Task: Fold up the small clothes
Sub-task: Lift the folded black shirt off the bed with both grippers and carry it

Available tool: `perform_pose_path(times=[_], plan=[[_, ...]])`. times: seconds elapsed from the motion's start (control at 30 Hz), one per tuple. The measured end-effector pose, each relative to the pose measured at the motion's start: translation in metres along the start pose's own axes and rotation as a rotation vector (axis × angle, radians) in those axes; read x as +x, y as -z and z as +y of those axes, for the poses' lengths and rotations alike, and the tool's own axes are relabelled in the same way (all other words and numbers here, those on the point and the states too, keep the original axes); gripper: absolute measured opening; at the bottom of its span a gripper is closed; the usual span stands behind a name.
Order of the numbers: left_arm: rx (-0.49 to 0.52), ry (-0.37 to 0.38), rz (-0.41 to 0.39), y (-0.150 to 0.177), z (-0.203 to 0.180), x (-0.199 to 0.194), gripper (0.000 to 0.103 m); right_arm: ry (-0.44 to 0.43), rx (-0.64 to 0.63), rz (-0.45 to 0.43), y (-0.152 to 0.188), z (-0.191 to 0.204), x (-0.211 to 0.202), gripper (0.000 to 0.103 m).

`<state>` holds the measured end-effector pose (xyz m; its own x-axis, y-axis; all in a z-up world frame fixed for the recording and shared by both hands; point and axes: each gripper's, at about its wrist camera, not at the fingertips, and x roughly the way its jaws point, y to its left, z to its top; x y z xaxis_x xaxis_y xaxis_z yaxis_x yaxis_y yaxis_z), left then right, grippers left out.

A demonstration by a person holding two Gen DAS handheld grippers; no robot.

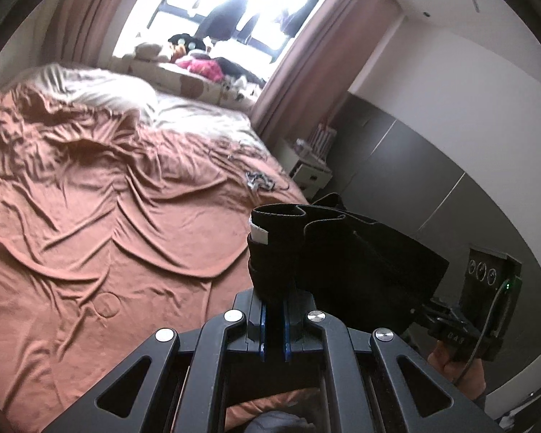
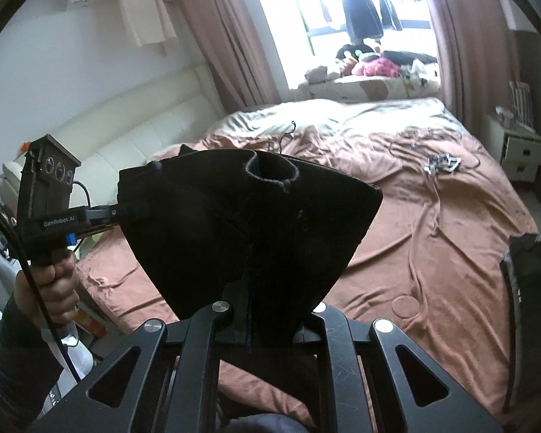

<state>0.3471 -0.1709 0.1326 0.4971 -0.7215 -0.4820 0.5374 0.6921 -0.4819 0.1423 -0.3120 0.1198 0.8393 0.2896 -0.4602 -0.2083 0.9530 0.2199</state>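
A small black garment hangs in the air between both grippers, above the bed's near edge. My left gripper is shut on one end of it, by a white label. My right gripper is shut on the other end of the garment, whose hemmed opening faces up. The right gripper also shows in the left wrist view, and the left one in the right wrist view, each clamped on the cloth's far edge.
The bed has a wrinkled rust-brown sheet and a pale duvet at the far end. Tangled cables lie on the sheet. A white nightstand stands by the bed. Another dark garment lies at the right edge.
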Motion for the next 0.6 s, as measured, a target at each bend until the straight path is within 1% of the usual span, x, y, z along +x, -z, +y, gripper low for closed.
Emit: perform_pose_path(times=[0.1,0.2,0.3,0.5,0.6], plan=[[0.010,-0.021,-0.021,0.002,-0.011,-0.020,0.006,-0.017,-0.019,-0.021,0.002,0.011,-0.012,0.008],[0.016,-0.056,-0.029,-0.001,-0.017,-0.032,0.006,-0.058,-0.032,-0.048,0.005,0.025,-0.028,0.008],[0.020,-0.043,-0.061,-0.001,-0.022,-0.053,0.006,-0.037,-0.058,-0.034,0.006,0.039,-0.038,0.008],[0.023,-0.040,-0.106,0.001,-0.026,-0.088,0.006,-0.064,-0.097,-0.073,0.008,0.064,-0.060,0.008],[0.032,-0.038,-0.127,0.004,-0.023,-0.106,0.006,-0.074,-0.114,-0.072,0.010,0.071,-0.057,0.008]])
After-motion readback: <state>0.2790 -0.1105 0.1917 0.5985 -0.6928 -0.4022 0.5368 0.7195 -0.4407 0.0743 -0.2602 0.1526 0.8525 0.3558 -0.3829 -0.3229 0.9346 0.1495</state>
